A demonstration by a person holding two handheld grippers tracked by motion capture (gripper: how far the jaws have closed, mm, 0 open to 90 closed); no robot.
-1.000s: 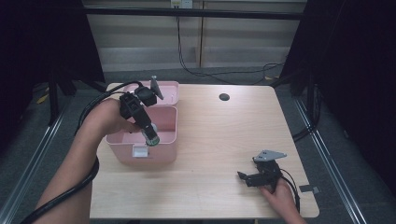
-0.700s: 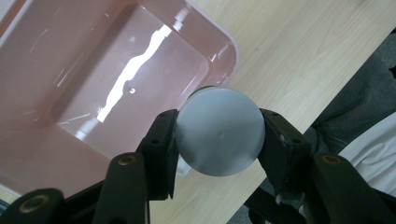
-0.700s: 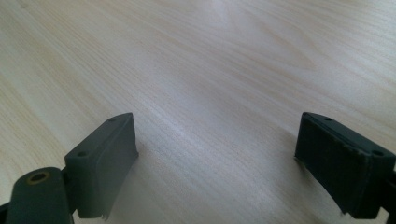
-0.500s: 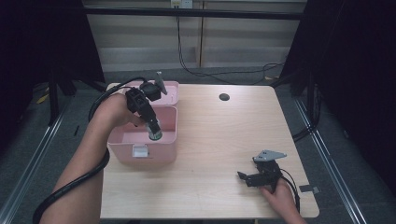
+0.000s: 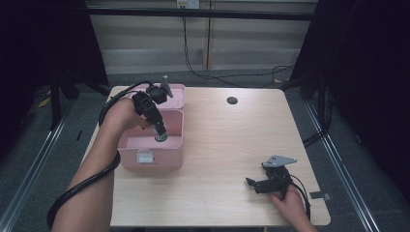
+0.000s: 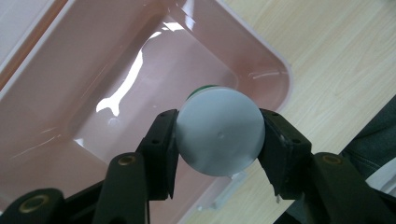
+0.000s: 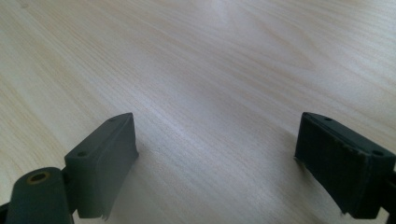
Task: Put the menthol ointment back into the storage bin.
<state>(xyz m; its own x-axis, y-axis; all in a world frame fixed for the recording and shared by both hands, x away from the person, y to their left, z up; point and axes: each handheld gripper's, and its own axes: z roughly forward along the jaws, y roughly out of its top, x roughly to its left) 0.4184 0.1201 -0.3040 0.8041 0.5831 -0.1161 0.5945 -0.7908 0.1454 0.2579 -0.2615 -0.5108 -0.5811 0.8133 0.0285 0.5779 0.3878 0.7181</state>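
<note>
- Fingers (image 6: 161, 154) of the left gripper (image 6: 219, 140) are clamped on a round object (image 6: 219, 137), one pad against each side of it.
- The round object presents a flat, pale grey-white circular face toward the left gripper view, smooth, with a small mark near its centre; a thin green edge shows behind its upper rim. What lies behind that face cannot be told from this view.
- In the high view the left gripper (image 5: 159, 137) points downward, and the held object (image 5: 160, 137) sits at its tip, over the open pink box (image 5: 126, 145), near the box's right wall. Whether it touches the box floor cannot be told.
- The pink box is glossy plastic with rounded corners; its interior reflects light. A small latch sits on its front wall, and its lid (image 5: 179, 94) lies open behind it.
- The pink box stands on the left part of the wooden table (image 5: 227, 140).
- The right gripper (image 5: 256, 183) rests on the table well to the right of the pink box, toward the near edge, in the person's hand (image 5: 290, 205).
- Its fingers (image 7: 100, 163) stand wide apart with only bare table between them.
</note>
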